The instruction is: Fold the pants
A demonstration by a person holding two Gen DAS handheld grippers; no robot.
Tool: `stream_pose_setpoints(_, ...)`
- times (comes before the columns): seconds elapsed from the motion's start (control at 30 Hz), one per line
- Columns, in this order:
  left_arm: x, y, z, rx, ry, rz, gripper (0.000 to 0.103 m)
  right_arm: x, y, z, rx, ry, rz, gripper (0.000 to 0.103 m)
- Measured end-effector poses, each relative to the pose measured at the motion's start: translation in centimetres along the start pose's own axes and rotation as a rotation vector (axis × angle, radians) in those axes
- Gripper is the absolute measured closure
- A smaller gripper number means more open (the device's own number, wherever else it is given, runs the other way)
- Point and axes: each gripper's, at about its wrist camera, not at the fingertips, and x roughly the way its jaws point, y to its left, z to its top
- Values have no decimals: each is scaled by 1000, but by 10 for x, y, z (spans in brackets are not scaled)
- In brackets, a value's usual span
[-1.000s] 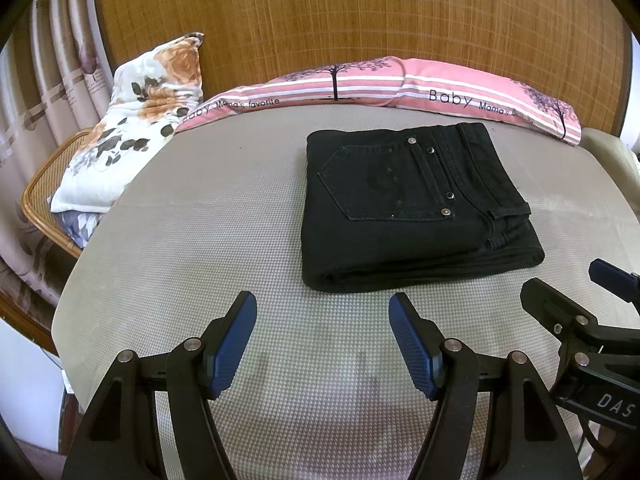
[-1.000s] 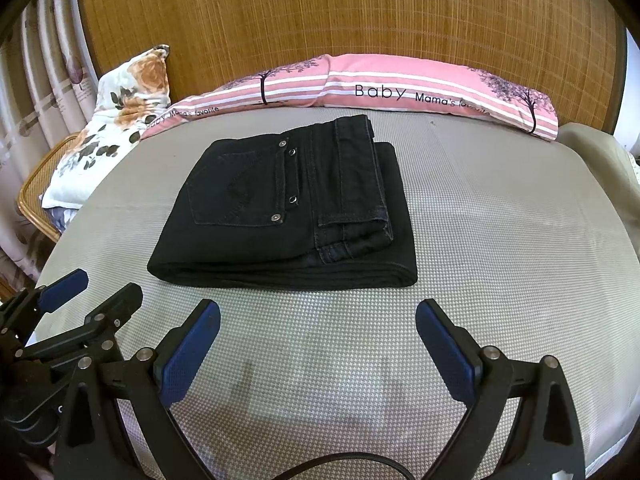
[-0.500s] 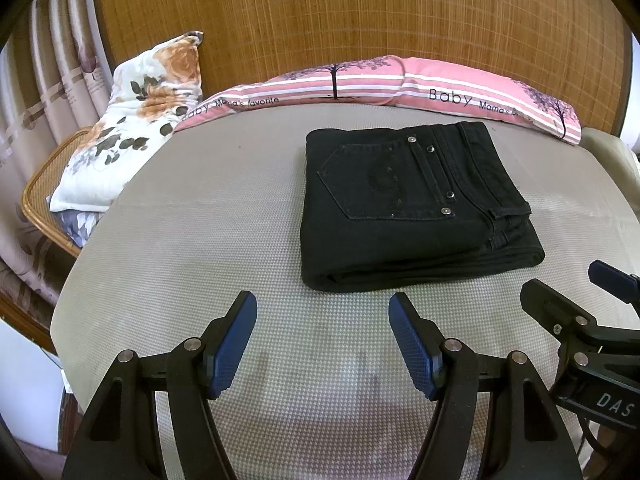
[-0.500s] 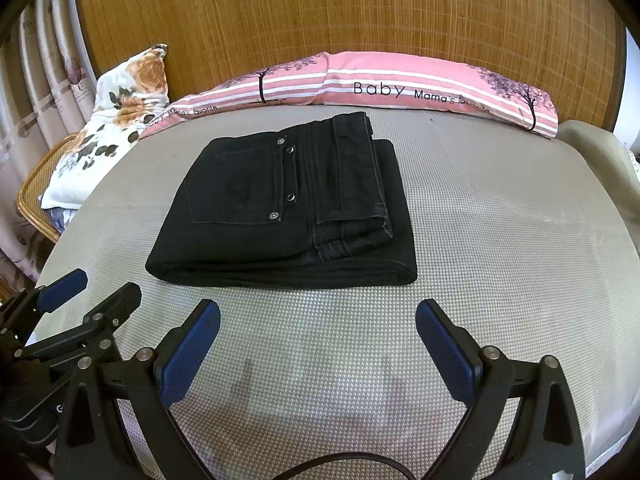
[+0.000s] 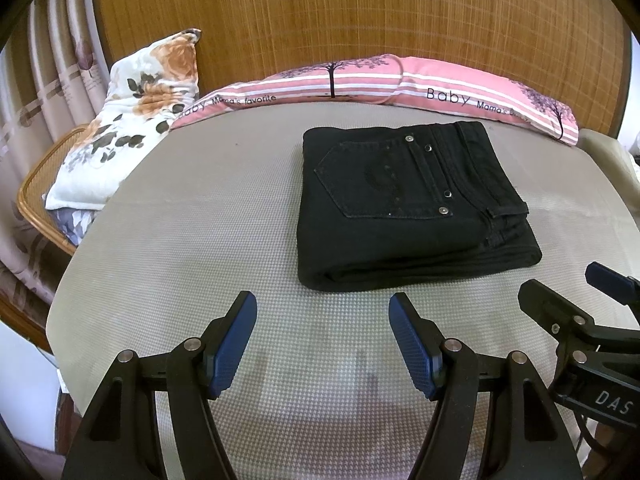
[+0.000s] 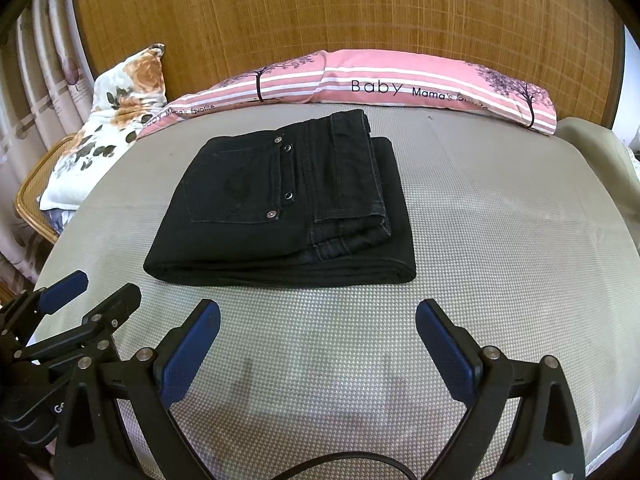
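Note:
Black pants point(image 5: 404, 208) lie folded into a compact rectangle on the grey mattress point(image 5: 200, 240), back pocket up. They also show in the right wrist view point(image 6: 288, 208). My left gripper point(image 5: 322, 320) is open and empty, hovering near the front edge, short of the pants. My right gripper point(image 6: 318, 328) is open and empty, also in front of the pants. Each gripper shows at the edge of the other's view: the right one point(image 5: 576, 300), the left one point(image 6: 88, 296).
A long pink striped pillow point(image 5: 400, 84) lies along the bamboo headboard point(image 5: 360, 12). A floral pillow point(image 5: 132, 112) leans at the back left over a rattan chair point(image 5: 32, 200). Curtains hang at the far left.
The right wrist view has drawn back and risen very slightly. The pants and the left gripper have not moved.

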Motion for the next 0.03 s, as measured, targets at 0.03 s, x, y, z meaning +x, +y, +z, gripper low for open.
stream_pose_setpoints(0.03,1,0,0,0,4,-4,34,0,0,0,1,0,1,6)
